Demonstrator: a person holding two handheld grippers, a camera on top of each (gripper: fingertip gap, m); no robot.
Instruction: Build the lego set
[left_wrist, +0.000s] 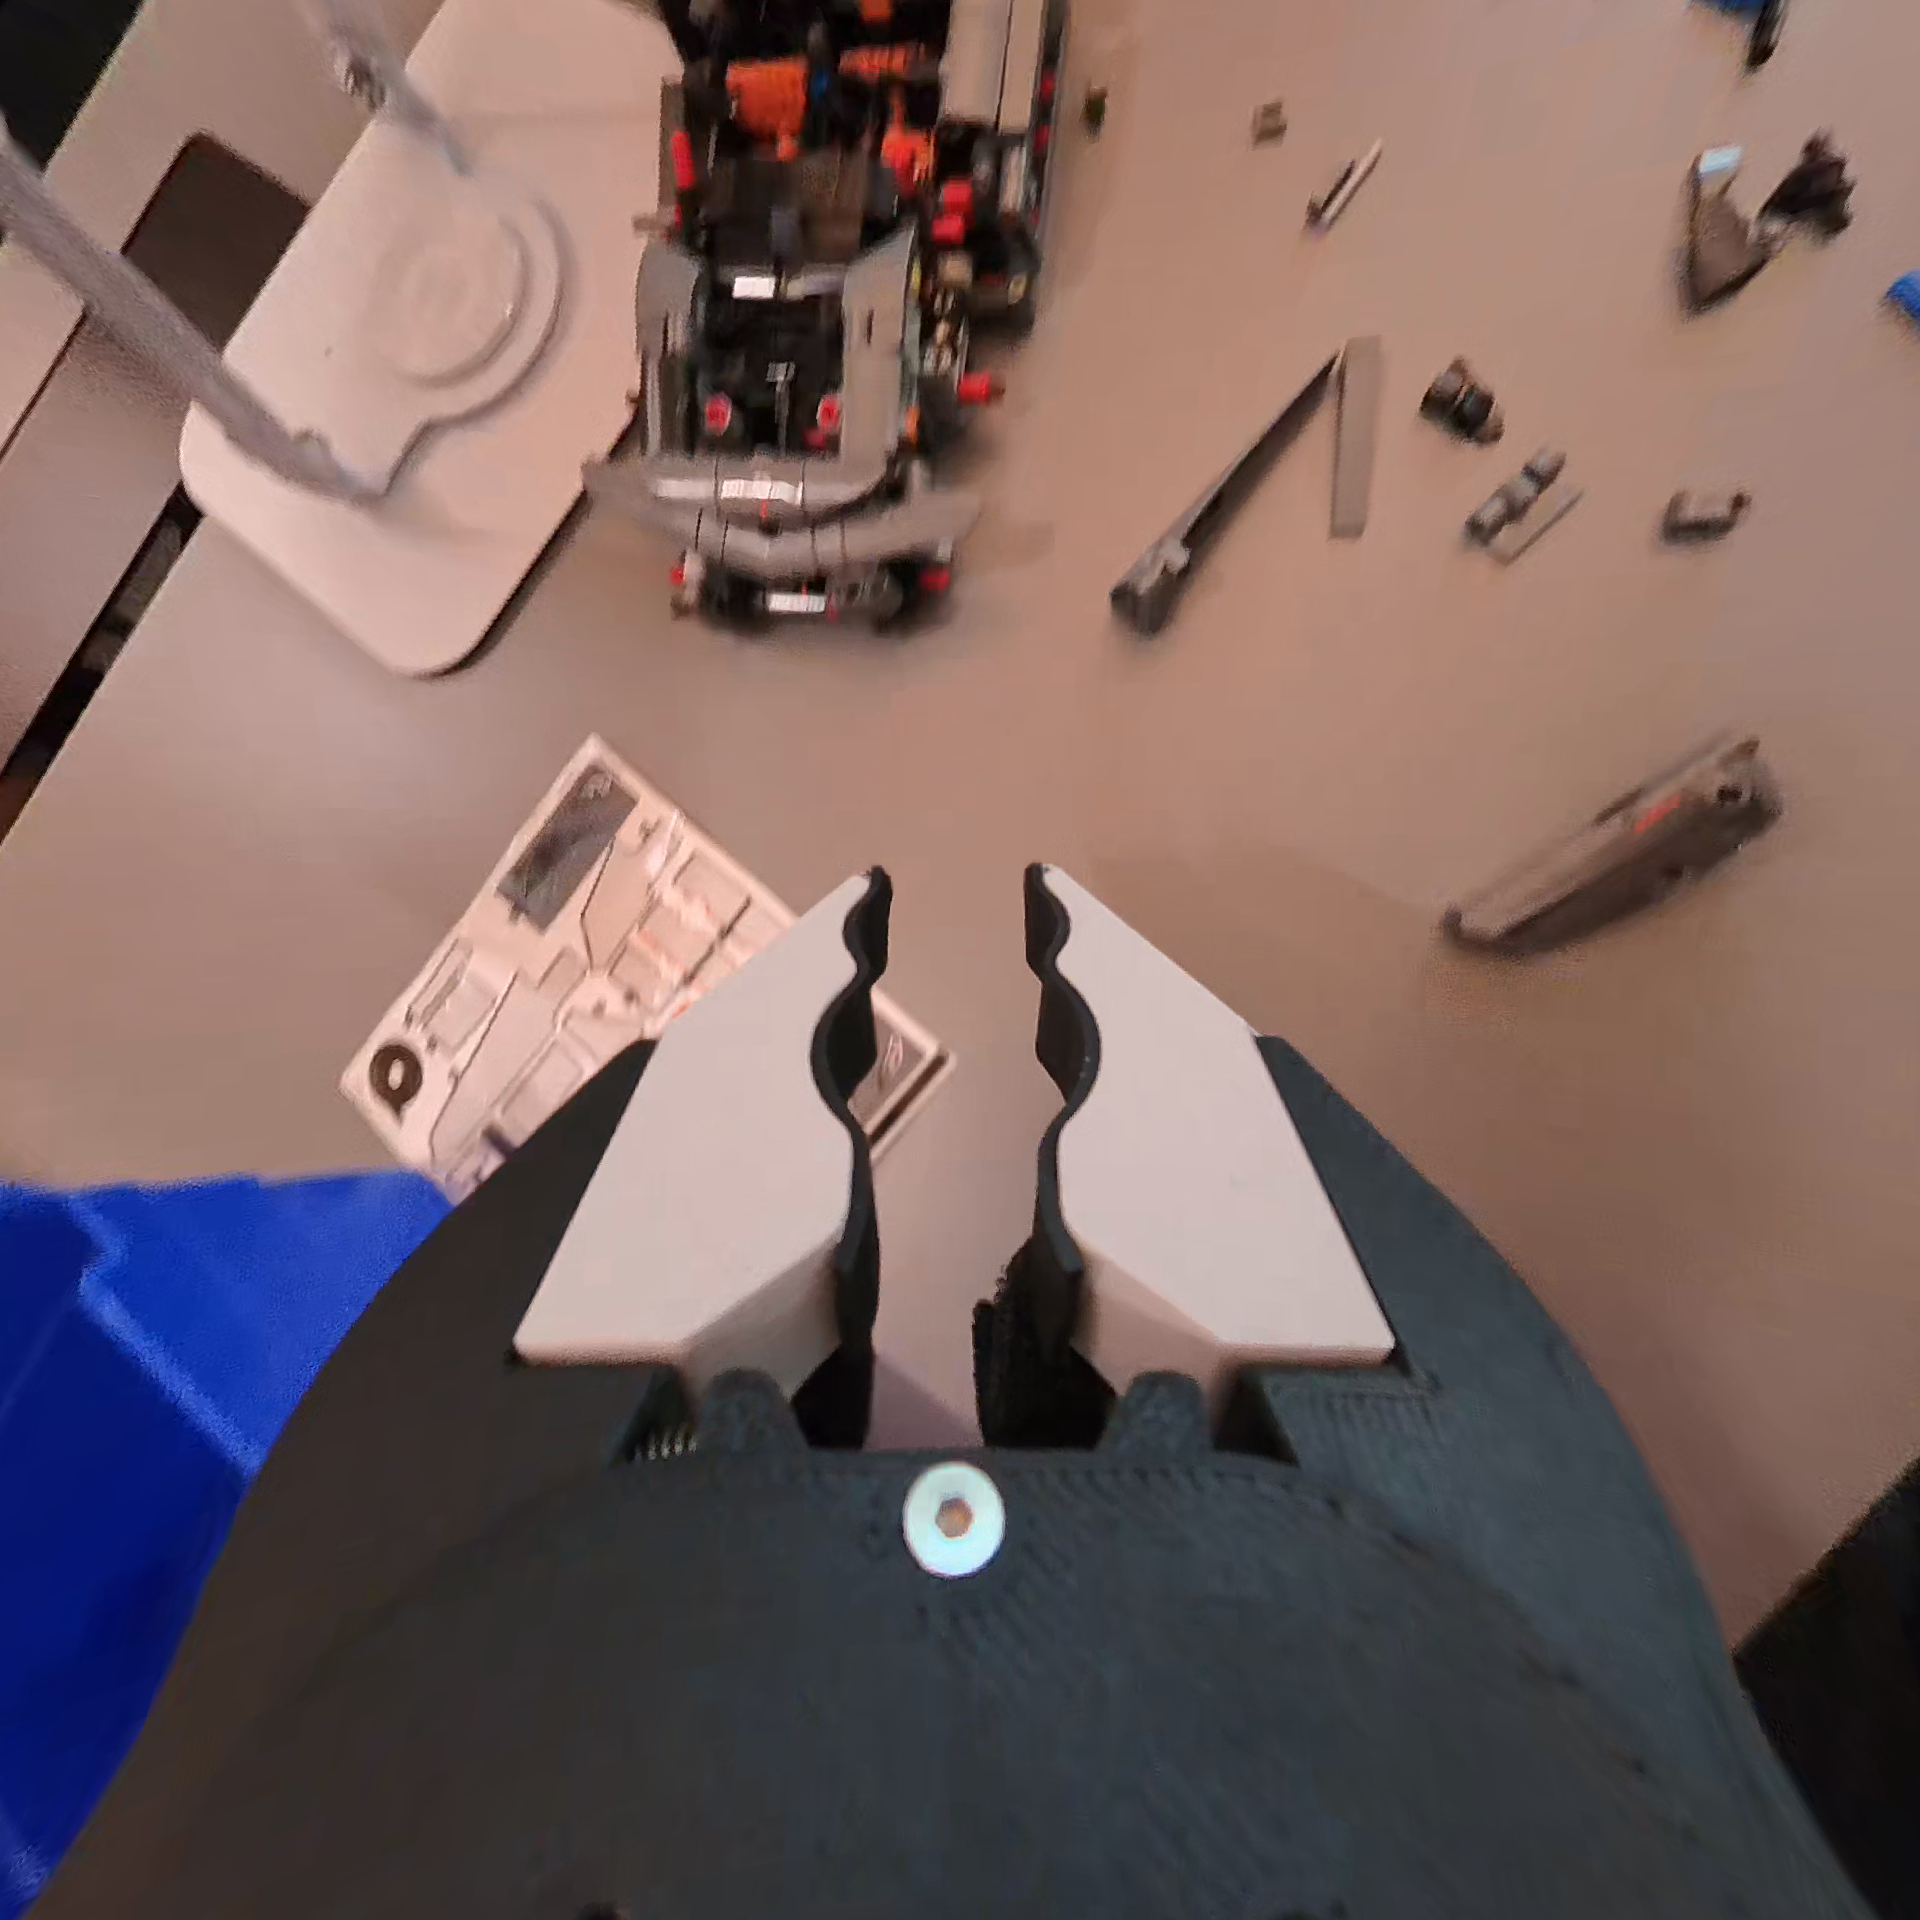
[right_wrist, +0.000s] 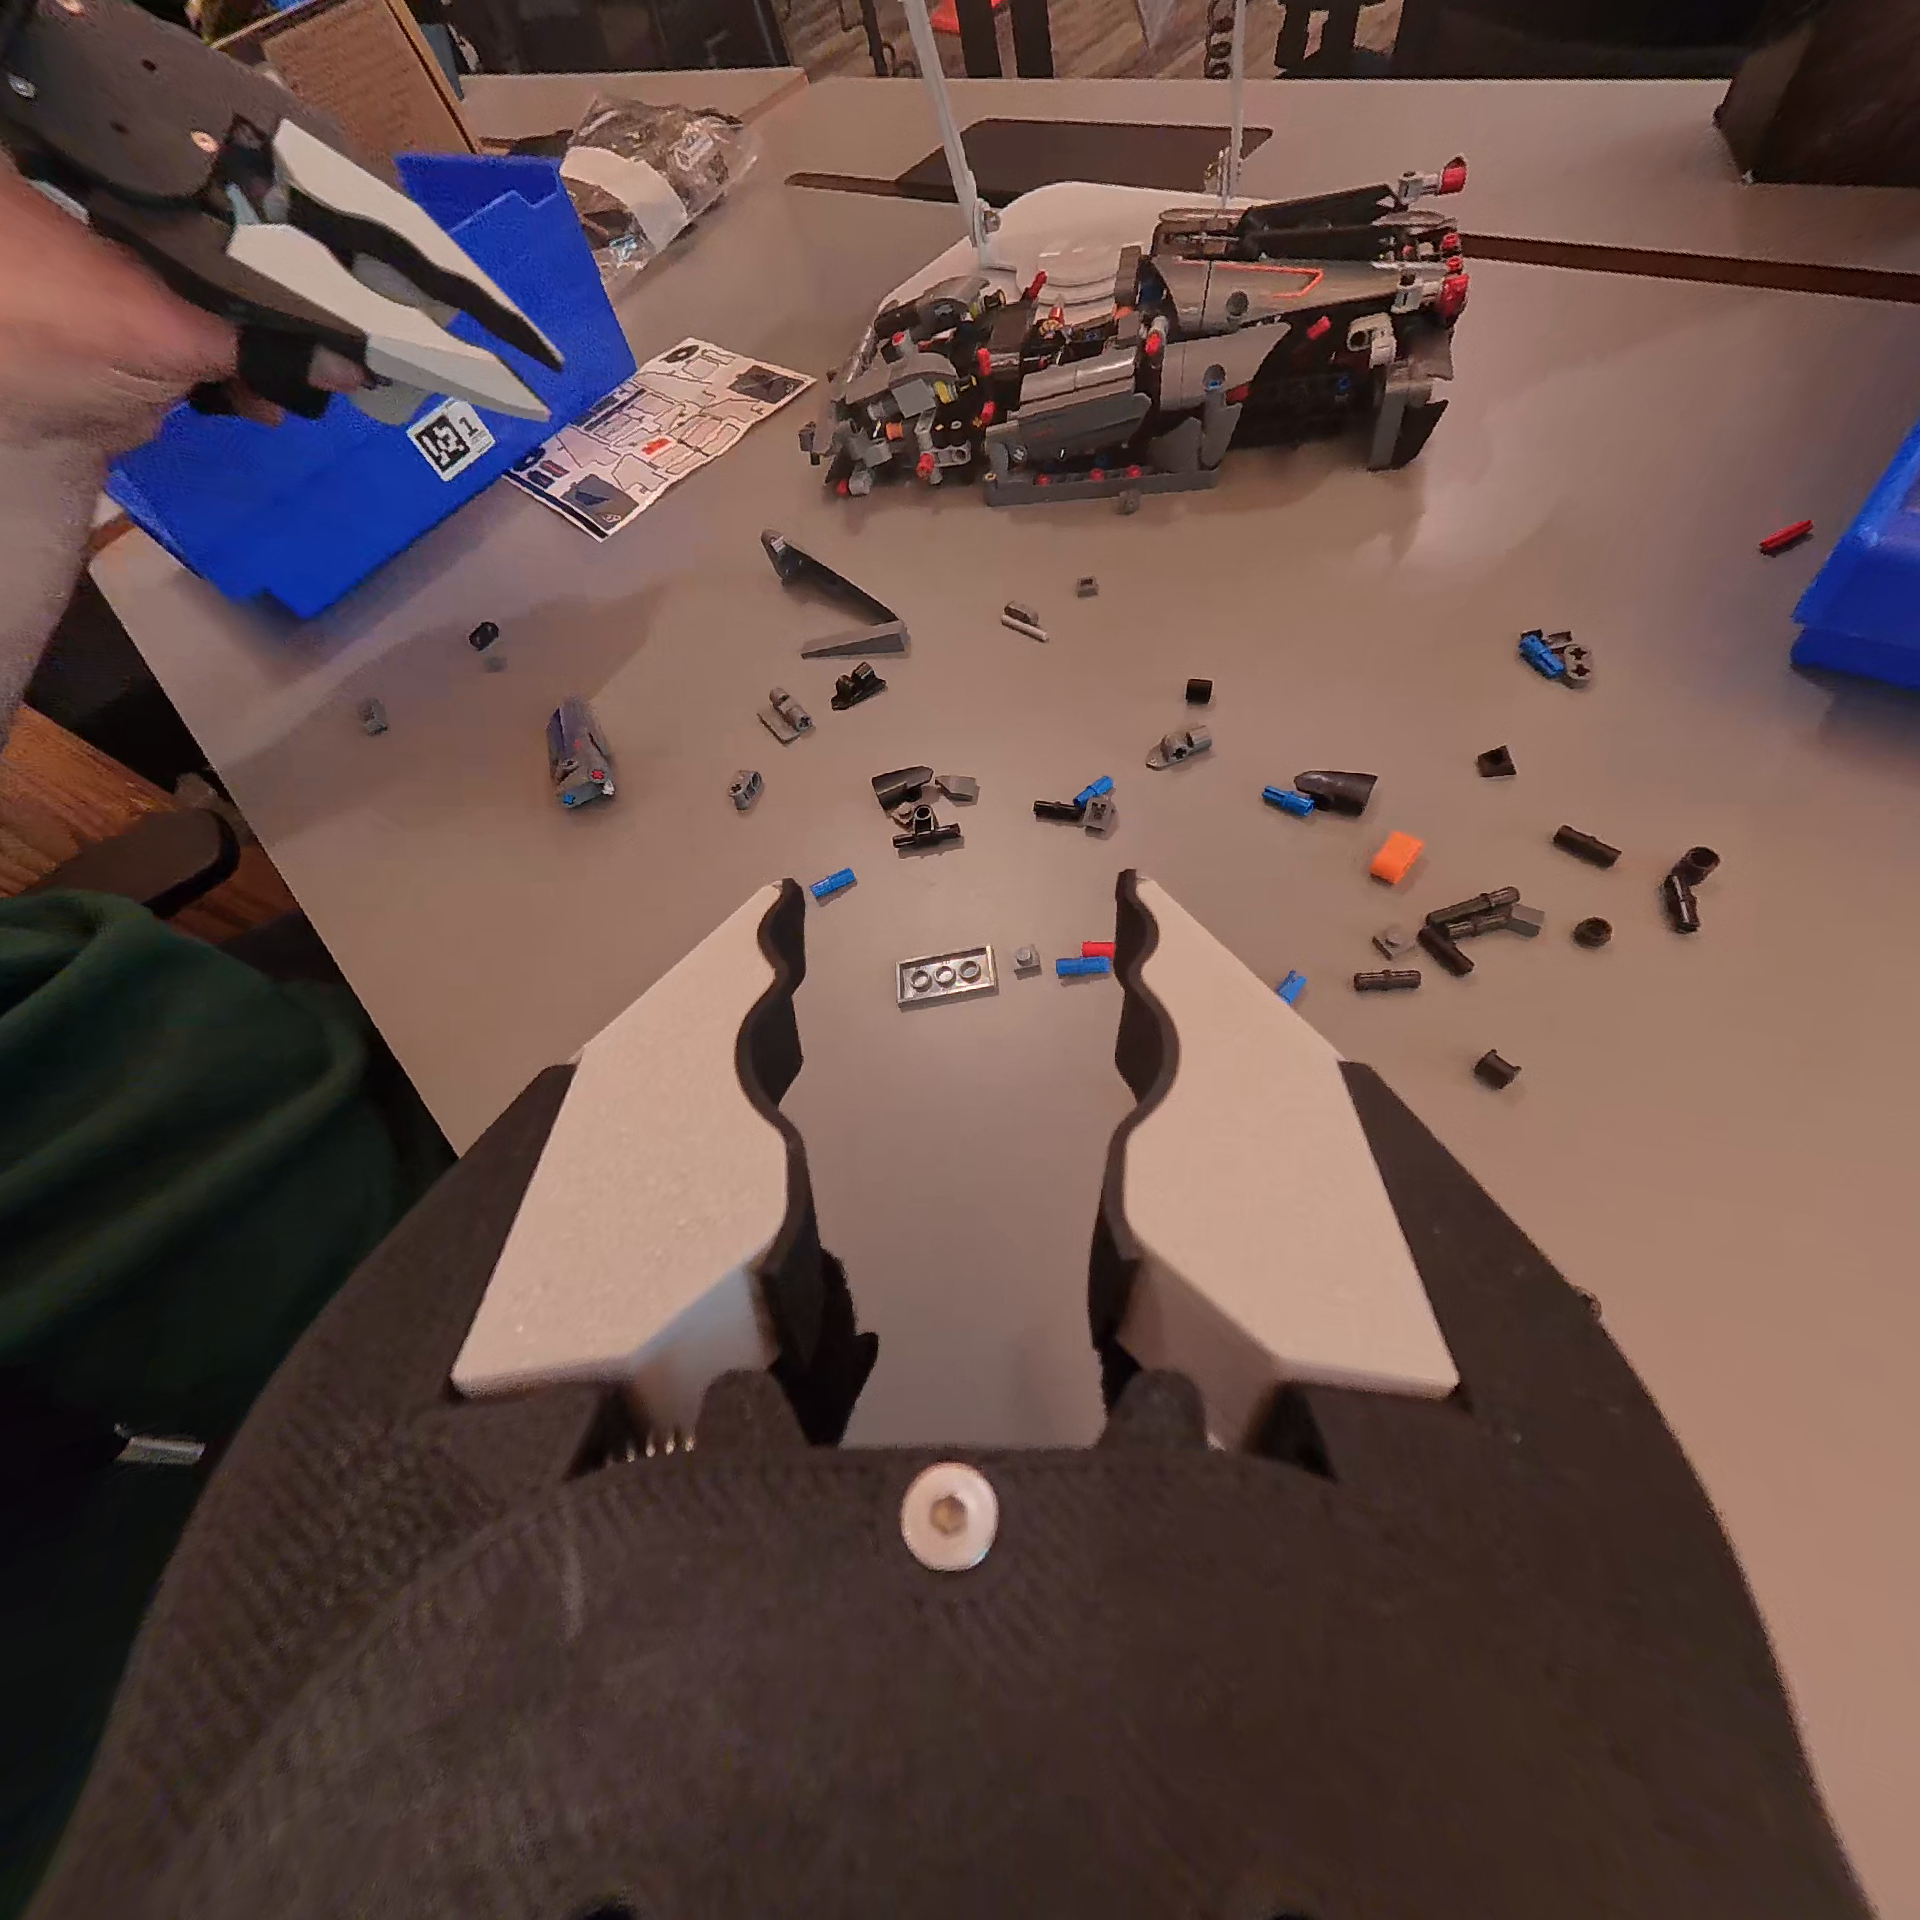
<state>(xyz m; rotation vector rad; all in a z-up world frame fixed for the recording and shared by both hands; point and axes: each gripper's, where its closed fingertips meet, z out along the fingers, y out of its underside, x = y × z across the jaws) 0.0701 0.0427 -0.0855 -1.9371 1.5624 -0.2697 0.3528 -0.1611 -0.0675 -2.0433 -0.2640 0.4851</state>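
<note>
The partly built grey, black and orange lego car (left_wrist: 800, 343) stands at the far middle of the grey table and also shows in the right wrist view (right_wrist: 1143, 353). My left gripper (left_wrist: 956, 883) is open a little and empty, held above the table over a printed sheet (left_wrist: 582, 966). It also shows in the right wrist view (right_wrist: 553, 384), high at the left, held by a hand. My right gripper (right_wrist: 951, 888) is wide open and empty above the near part of the table. A flat grey studded plate (right_wrist: 945, 979) lies on the table between its fingertips.
Several small loose black, grey, blue and orange pieces (right_wrist: 1081, 810) are scattered over the table. A blue bin (right_wrist: 343, 488) stands at the left by the sheet (right_wrist: 665, 431), another blue bin (right_wrist: 1870, 582) at the right edge. A white stand base (left_wrist: 395, 395) sits beside the car. Spacing between my two grippers at the tips: around 35 centimetres.
</note>
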